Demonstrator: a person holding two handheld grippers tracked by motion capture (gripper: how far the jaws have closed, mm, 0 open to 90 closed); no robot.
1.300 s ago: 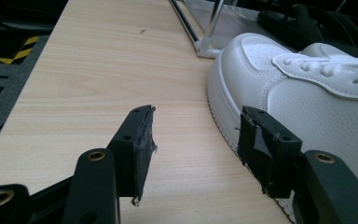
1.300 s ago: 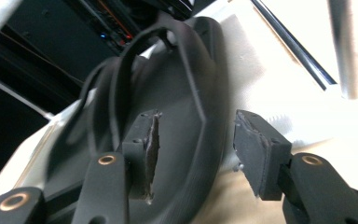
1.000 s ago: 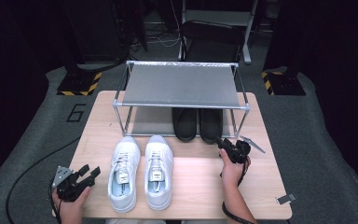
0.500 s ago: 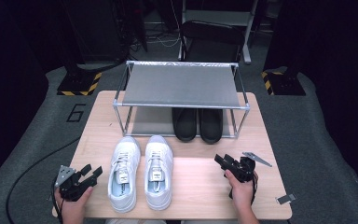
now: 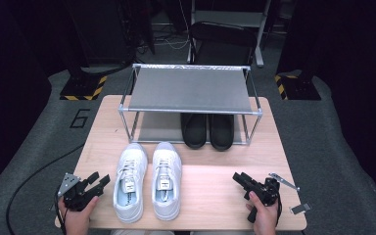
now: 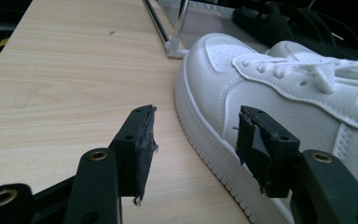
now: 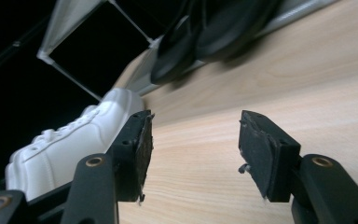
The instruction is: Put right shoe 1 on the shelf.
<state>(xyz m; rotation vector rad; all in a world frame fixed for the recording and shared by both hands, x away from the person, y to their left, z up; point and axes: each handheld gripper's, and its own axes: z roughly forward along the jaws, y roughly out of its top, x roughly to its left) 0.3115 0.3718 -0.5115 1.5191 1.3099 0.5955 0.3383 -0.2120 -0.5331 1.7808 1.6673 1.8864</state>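
Flanking a pair of white lace-up leather sneakers [image 5: 148, 183] on the pale wooden table [image 5: 210, 196], both handheld grippers stand open and empty.

The left gripper [image 5: 97, 180], black and held in the person's left hand [image 5: 76, 215], sits just left of the sneakers with its jaws apart; in the left gripper view they frame the rubber sole edge of the nearer sneaker without pressing on it. The right gripper [image 5: 239, 178], well to the right of the sneakers, points back toward them, and its jaws, which have just been closing a little, are wide apart over bare wood with nothing between them. Beyond the sneakers stands a metal-framed shoe rack with a grey shelf [image 5: 188, 90], and a pair of black shoes [image 5: 208, 129] rests on its lower level, behind and to the right of the sneakers.
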